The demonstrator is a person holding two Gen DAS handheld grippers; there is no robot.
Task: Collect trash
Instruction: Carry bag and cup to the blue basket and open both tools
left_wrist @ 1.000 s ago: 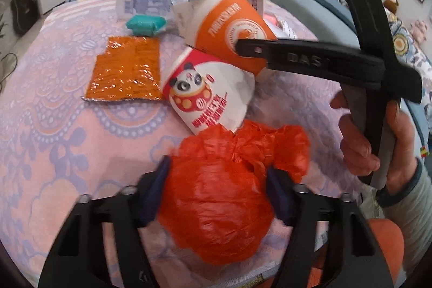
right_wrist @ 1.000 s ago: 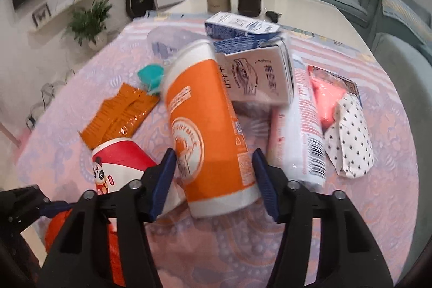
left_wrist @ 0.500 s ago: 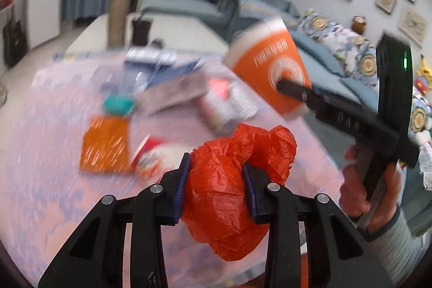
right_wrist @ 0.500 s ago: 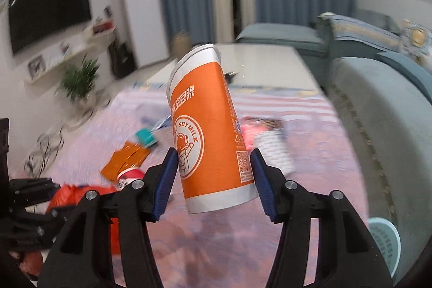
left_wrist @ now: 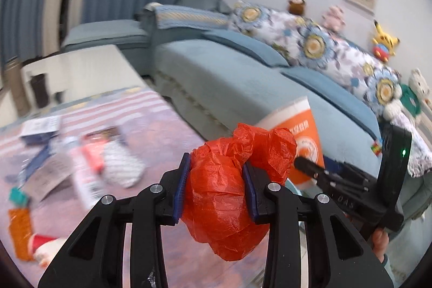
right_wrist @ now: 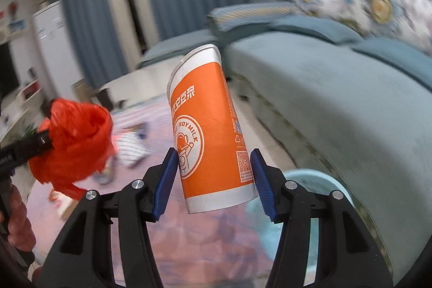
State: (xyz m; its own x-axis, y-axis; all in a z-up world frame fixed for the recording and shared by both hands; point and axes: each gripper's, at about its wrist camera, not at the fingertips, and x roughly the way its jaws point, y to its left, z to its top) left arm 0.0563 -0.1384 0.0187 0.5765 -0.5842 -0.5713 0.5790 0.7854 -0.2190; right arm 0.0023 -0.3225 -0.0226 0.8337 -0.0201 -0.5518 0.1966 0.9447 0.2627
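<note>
My left gripper (left_wrist: 217,186) is shut on a crumpled red plastic bag (left_wrist: 224,209), held in the air past the table's right edge. In the right wrist view the same red bag (right_wrist: 73,147) hangs at the left. My right gripper (right_wrist: 213,177) is shut on an orange and white soy milk cup (right_wrist: 208,131), tilted with its mouth up and away. The same cup (left_wrist: 299,134) shows behind the bag in the left wrist view. A pale blue bin (right_wrist: 318,180) sits low beside the sofa, partly hidden by the right gripper.
Several pieces of trash lie on the pink patterned tablecloth (left_wrist: 162,126): an orange wrapper (left_wrist: 19,231), a red and white cup (left_wrist: 46,244), cartons and packets (left_wrist: 81,166). A blue-grey sofa (left_wrist: 243,88) runs along the right. A person's hand (left_wrist: 379,242) holds the right gripper.
Both grippers have lifted off the table and swung right toward the sofa, each carrying its item. The left gripper's jaws closed onto the red bag. The bin has come into view.
</note>
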